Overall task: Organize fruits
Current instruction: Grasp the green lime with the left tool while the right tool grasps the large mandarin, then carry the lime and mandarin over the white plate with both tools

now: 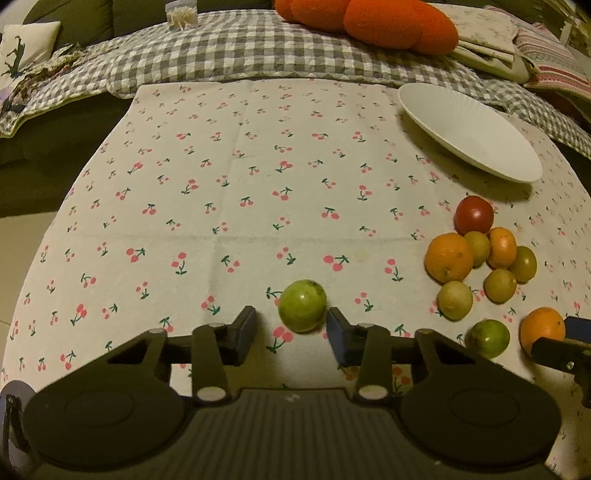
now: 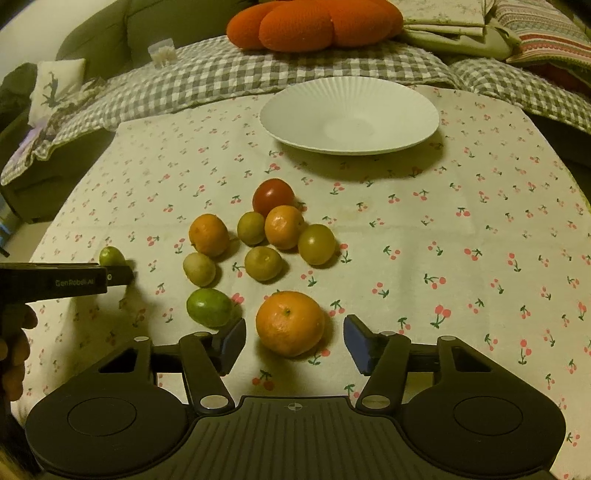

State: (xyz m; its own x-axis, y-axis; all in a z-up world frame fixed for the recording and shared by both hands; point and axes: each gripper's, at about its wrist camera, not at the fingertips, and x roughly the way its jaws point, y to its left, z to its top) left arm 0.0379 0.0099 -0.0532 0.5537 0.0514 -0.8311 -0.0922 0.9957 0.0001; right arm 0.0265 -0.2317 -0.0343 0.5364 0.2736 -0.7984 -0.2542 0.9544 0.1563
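My left gripper (image 1: 291, 325) is open with a green fruit (image 1: 303, 311) between its fingertips, resting on the cherry-print cloth. My right gripper (image 2: 294, 338) is open around an orange (image 2: 290, 323) that lies on the cloth. A second green fruit (image 2: 209, 307) lies just left of it. A cluster of a red tomato (image 2: 273, 195), two oranges (image 2: 208, 235) and several yellow-green fruits (image 2: 263, 263) sits mid-table. A white ribbed plate (image 2: 349, 118) stands empty at the back. The left gripper also shows in the right wrist view (image 2: 110, 275).
The cherry-print cloth (image 1: 236, 184) covers the table. Behind it lie a grey checked blanket (image 1: 229, 51), an orange cushion (image 2: 314, 22) and folded fabrics (image 2: 461, 22). The table's left edge drops off to a dark sofa (image 1: 55, 155).
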